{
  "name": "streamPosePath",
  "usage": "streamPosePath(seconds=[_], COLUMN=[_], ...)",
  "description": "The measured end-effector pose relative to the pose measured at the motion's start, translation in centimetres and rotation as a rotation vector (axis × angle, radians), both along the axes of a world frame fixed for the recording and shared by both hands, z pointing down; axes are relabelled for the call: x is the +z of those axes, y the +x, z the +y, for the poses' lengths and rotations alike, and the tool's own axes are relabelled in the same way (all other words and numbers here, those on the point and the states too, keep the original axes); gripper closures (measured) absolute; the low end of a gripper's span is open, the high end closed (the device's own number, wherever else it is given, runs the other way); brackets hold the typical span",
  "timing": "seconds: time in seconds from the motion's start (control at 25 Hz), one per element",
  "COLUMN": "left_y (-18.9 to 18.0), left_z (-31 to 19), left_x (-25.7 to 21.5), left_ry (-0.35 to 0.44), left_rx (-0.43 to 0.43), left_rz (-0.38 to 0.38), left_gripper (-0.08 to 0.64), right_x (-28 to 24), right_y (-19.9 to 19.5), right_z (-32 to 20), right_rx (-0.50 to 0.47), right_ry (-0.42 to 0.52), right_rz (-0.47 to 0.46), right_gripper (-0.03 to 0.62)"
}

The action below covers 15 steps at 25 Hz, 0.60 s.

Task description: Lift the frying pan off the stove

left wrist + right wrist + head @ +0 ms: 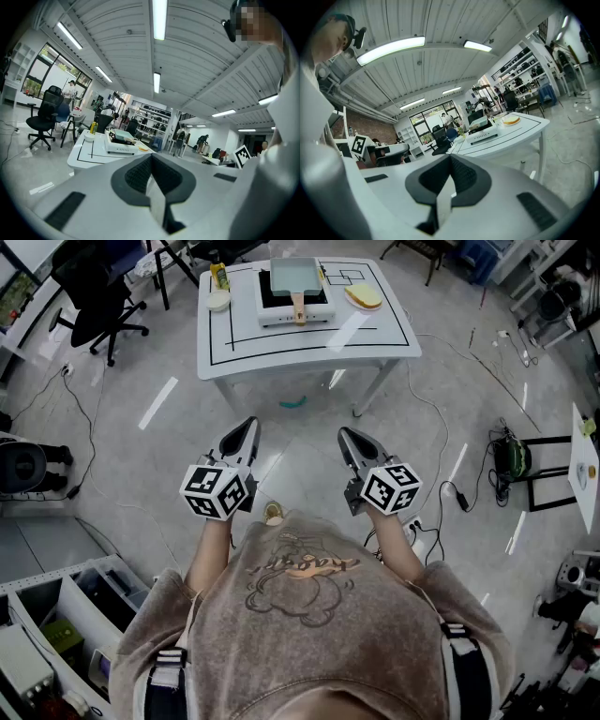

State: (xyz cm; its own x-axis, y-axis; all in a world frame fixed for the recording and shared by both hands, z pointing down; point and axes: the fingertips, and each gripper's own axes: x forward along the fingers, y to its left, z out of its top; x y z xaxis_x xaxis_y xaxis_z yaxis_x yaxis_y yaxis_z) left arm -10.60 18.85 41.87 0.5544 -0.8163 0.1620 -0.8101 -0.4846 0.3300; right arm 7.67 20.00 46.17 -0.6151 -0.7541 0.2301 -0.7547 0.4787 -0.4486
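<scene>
The person is standing well back from the table [375, 345], which is sitting at the top centre of the head view, so the task is only at its approach stage. The frying pan [292, 276] is resting on the white stove [319, 312] in the middle of that table, its wooden handle [298, 307] pointing down the frame toward the person. The left gripper [248, 425] and the right gripper [348, 435] are hovering side by side in the middle of the frame, over the floor and well apart from the table. Each gripper's own view is showing its jaws pressed together with nothing between them.

The next move, as I judge it, calls for walking up to the table, opening one pair of jaws and lining it up with the handle before closing on it and raising the pan clear of the stove.
</scene>
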Motion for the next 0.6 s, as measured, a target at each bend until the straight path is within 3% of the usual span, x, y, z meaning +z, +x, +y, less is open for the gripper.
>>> streamPosePath(seconds=[0.36, 0.6], left_y=[-1.0, -2.2], left_z=[-1.2, -2.4], left_x=[0.3, 0.8], left_ry=[-0.005, -0.005], left_rx=[0.016, 0.068], left_rz=[0.022, 0.036], left_gripper=[0.552, 0.552], right_x=[-0.2, 0.3], right_y=[-1.6, -3.0], right_z=[-1.1, -1.7], right_rx=[0.014, 0.079], right_ry=[0.003, 0.003], right_rz=[0.009, 0.003], right_gripper=[0.595, 0.595])
